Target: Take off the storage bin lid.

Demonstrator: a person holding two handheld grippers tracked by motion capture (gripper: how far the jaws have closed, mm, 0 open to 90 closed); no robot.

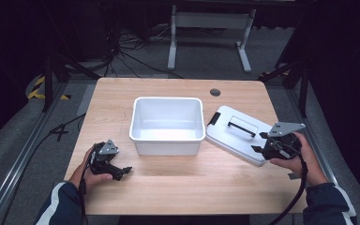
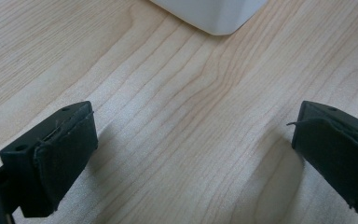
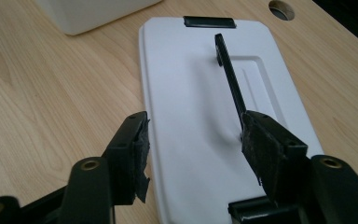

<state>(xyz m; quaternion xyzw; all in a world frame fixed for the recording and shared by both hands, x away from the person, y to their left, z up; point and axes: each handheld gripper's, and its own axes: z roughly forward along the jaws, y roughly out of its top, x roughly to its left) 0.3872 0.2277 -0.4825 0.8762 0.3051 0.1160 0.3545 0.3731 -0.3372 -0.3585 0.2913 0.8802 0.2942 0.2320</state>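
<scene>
We count one white rectangular plastic tub (image 1: 167,125) mid-table, one flat white lid with one black handle (image 1: 238,133) right of it. Our right gripper (image 1: 261,142) gapes wide over the lid, empty; left gripper (image 1: 124,172) spread wide, empty.

The bin (image 1: 167,125) is white, and so is the lid (image 1: 238,133) (with a black handle (image 1: 242,126) and black latch (image 1: 213,119)). The table (image 1: 178,187) is pale wood with grain lines. Both grippers' pads (image 3: 140,154) are black.
</scene>
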